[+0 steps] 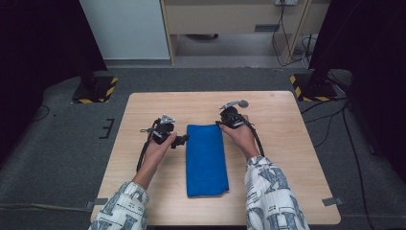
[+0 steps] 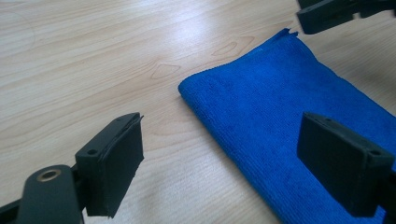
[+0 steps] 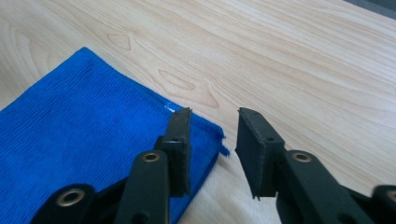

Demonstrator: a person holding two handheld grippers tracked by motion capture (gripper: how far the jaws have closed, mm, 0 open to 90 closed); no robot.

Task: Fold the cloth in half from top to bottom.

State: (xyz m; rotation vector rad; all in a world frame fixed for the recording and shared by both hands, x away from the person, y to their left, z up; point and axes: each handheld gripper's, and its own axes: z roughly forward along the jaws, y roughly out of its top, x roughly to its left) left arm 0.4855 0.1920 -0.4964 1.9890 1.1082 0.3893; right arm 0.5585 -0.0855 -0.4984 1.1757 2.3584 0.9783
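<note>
The folded blue microfiber cloth (image 1: 206, 160) is lying soft, light and floppy on the wooden table (image 1: 287, 158), so its far corners are probably giving the best hold. The left gripper (image 2: 219, 165) is standing wide open and empty at one corner. The right gripper (image 3: 212, 149) is gaping partly, empty, over the other.

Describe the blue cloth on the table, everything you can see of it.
The blue cloth is a bright blue, finely ribbed fabric, like microfibre, folded into a long narrow rectangle. It lies flat on the wooden table, its length running away from the person, between the two hands. Its far right corner is slightly frayed. The left gripper stands open at its far left corner; the right gripper stands open at the far right corner, one jaw over the cloth. Neither holds it.
</note>
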